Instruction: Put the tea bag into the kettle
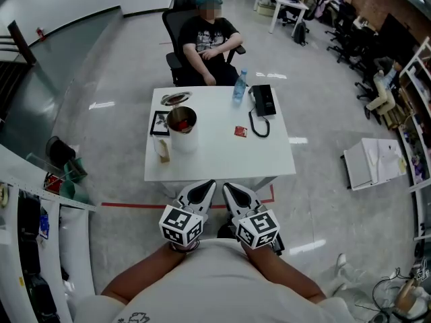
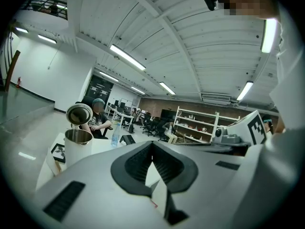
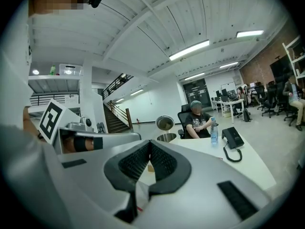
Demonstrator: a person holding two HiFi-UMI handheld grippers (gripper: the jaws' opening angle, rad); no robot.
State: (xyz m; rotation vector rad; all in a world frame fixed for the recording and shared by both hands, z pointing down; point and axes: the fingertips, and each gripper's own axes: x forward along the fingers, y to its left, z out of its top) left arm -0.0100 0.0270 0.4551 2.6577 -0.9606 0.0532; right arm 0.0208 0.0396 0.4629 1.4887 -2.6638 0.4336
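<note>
A white kettle [image 1: 182, 129] with a steel rim stands on the left of the white table [image 1: 269, 155], its lid [image 2: 79, 113] tipped open. The small red tea bag [image 1: 240, 131] lies flat near the table's middle, right of the kettle. My left gripper [image 1: 209, 186] and right gripper [image 1: 228, 188] hang side by side just short of the table's near edge, both shut with nothing between the jaws. In the left gripper view the kettle [image 2: 77, 146] shows ahead to the left; in the right gripper view the kettle [image 3: 167, 137] sits just past the jaw tips.
A person sits in a chair [image 1: 176, 32] at the table's far side. On the table are a water bottle [image 1: 239, 87], a black telephone [image 1: 263, 100] with its cord, a framed picture [image 1: 159, 123], a round dish [image 1: 176, 99] and a small box [image 1: 162, 149]. Red tape [image 1: 135, 204] marks the floor.
</note>
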